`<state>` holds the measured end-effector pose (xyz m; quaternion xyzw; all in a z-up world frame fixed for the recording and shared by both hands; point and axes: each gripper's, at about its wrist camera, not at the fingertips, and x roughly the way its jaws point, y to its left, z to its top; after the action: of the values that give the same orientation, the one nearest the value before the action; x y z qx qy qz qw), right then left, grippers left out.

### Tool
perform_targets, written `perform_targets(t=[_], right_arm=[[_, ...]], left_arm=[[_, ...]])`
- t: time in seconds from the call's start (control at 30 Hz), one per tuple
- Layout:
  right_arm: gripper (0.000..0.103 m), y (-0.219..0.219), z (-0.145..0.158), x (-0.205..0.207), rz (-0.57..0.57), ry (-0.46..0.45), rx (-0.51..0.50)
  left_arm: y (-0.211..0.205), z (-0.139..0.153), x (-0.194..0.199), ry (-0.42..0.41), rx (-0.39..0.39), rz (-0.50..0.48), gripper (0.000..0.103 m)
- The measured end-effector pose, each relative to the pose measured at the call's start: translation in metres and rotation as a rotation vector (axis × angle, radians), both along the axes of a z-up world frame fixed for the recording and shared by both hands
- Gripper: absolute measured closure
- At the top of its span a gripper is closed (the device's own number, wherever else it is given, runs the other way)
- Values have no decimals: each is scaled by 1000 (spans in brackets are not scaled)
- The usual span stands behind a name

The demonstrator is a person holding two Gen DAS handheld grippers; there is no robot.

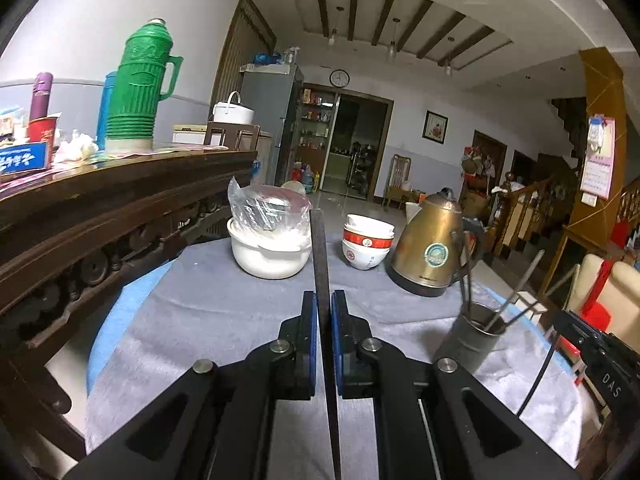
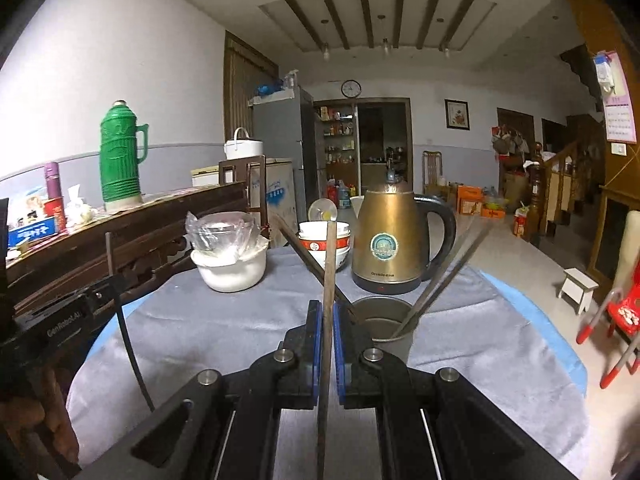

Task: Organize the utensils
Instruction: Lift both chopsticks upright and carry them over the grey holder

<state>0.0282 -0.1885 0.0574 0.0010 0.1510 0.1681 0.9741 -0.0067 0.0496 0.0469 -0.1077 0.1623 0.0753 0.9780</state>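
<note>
We see a round table (image 2: 500, 344) under a grey cloth, bearing a brass kettle (image 2: 390, 240), stacked bowls (image 2: 324, 242) and a metal cup (image 2: 390, 326) of chopsticks, in a tiled living room. The left gripper (image 1: 323, 316) is clamped on a dark chopstick (image 1: 320, 248). The right gripper (image 2: 327, 320) is clamped on what looks like a brown chopstick (image 2: 329, 264), just before the cup.
</note>
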Motion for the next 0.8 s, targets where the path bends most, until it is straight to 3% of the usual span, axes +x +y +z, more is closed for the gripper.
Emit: perform_targets(t=[0.4, 0.8], right_arm=[[97, -44, 4, -81, -16, 51, 60], [97, -58, 16, -80, -40, 26, 131]], left_arm=[[0, 2, -69, -6, -56, -24, 95], [0, 15, -68, -12, -126, -51, 96]])
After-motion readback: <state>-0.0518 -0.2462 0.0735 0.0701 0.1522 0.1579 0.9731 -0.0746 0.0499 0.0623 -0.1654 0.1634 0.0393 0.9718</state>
